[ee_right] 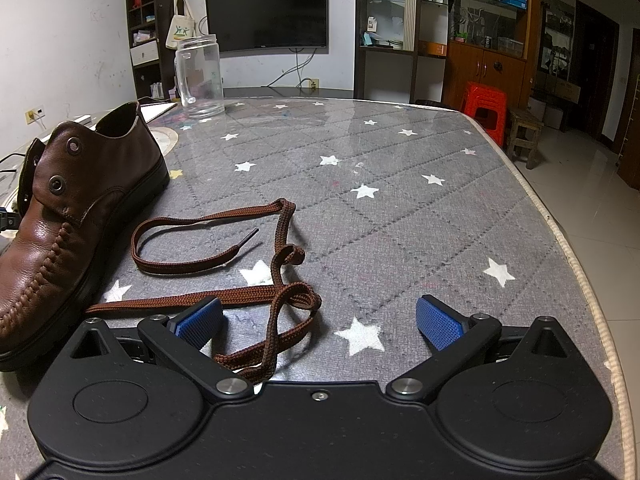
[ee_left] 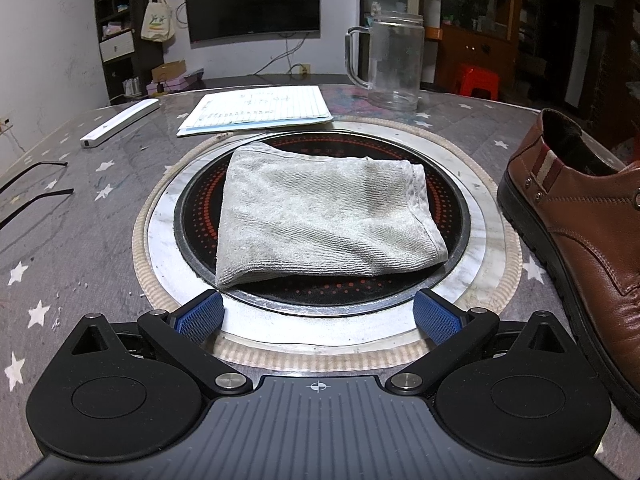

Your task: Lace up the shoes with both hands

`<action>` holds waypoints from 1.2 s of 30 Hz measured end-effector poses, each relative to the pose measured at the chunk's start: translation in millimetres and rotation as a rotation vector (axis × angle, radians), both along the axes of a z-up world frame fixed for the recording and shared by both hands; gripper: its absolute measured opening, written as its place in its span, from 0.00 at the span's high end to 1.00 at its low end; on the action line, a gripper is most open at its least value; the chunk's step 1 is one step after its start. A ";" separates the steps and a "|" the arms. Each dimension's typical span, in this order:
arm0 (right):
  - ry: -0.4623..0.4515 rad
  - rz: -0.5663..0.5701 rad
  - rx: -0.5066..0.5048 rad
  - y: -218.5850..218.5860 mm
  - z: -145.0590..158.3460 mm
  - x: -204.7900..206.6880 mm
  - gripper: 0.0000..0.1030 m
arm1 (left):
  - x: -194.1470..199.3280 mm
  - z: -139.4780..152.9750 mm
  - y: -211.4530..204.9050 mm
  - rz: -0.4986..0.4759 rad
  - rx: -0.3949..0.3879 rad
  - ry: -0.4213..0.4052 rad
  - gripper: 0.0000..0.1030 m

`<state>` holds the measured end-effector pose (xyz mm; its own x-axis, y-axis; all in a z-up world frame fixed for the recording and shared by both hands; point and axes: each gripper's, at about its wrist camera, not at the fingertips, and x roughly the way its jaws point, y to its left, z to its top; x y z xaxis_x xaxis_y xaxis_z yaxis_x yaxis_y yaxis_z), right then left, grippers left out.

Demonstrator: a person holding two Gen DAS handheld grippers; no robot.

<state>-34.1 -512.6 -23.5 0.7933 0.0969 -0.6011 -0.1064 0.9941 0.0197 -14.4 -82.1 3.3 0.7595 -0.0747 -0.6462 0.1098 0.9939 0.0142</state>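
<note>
Both grippers wide open, empty | left gripper (ee_left: 318, 314), right gripper (ee_right: 319, 320) | shoelace (ee_right: 224, 268) loose beside shoe (ee_right: 68, 216)

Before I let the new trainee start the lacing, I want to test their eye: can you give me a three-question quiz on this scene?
1. True or false: the brown shoelace is already threaded through the eyelets of the brown shoe.
2. What lies on the round black cooktop ahead of the left claw? A) folded grey towel B) glass jar C) sheet of lined paper
3. Fill in: both the left claw and the right claw are ____ and hold nothing.

Key
1. False: the lace lies loose on the star-patterned table cover beside the shoe.
2. A, the towel.
3. Open.
</note>
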 end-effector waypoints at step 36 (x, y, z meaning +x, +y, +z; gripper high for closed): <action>0.000 0.000 -0.001 -0.3 0.2 0.2 0.00 | 2.9 -0.2 3.6 -0.034 -0.011 -0.004 0.00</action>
<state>-33.9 -512.9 -23.3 0.7933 0.0965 -0.6012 -0.1064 0.9941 0.0192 -11.6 -78.5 3.1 0.7588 -0.1079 -0.6424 0.1439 0.9896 0.0038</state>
